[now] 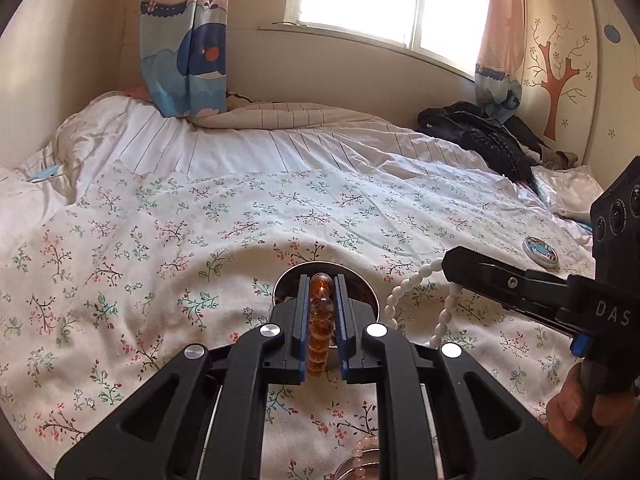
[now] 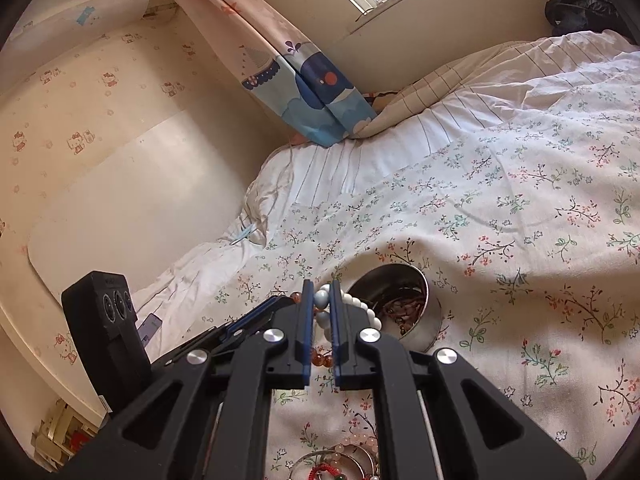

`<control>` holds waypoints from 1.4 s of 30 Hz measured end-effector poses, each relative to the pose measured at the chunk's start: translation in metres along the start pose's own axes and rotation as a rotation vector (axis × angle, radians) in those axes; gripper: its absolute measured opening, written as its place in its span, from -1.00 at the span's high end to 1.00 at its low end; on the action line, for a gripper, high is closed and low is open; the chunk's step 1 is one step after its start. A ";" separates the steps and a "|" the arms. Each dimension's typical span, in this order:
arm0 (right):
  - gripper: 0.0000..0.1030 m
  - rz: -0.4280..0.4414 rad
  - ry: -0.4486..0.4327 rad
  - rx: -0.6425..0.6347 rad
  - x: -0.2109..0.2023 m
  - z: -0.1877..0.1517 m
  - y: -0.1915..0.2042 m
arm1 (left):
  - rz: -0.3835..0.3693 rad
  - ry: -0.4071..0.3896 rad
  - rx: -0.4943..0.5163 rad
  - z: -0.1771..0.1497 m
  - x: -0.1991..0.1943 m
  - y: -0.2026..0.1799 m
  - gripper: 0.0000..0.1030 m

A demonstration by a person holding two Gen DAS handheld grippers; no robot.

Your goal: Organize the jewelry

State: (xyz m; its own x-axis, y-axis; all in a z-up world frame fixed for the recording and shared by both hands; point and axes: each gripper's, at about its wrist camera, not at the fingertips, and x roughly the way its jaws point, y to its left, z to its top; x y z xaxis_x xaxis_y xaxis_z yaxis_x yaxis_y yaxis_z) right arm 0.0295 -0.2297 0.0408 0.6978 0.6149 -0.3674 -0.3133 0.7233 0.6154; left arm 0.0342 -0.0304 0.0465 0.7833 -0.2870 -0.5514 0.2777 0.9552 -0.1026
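Note:
My left gripper [image 1: 322, 280] is shut on an amber bead bracelet [image 1: 320, 320] and holds it above a round metal tin [image 1: 368, 290] on the floral bedspread. My right gripper [image 2: 322, 286] is shut on a white bead bracelet [image 2: 362, 308], which hangs in a loop in the left wrist view [image 1: 416, 284]. The right gripper [image 1: 450, 258] comes in from the right there. The tin [image 2: 424, 320] holds dark jewelry in the right wrist view. More pale pink beads and bangles [image 2: 352, 456] lie near the bottom edge. The left gripper [image 2: 280, 304] shows beside mine.
A small round tin lid [image 1: 540, 254] with a blue picture lies on the bed at right. A dark jacket [image 1: 488, 136] is heaped at the far right. A striped duvet [image 1: 280, 140] and a curtain [image 1: 184, 40] are behind. The wall runs along the left.

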 end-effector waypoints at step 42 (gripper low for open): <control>0.24 -0.117 0.043 0.094 0.044 0.009 -0.048 | 0.084 0.103 -0.078 0.009 0.063 0.027 0.29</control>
State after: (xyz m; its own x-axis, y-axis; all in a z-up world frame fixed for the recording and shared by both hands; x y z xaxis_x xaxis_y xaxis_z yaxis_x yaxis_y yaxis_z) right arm 0.0813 -0.2399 0.0018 0.6969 0.5424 -0.4692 -0.1681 0.7596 0.6283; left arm 0.0957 -0.0230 0.0166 0.7397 -0.2007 -0.6423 0.1663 0.9794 -0.1146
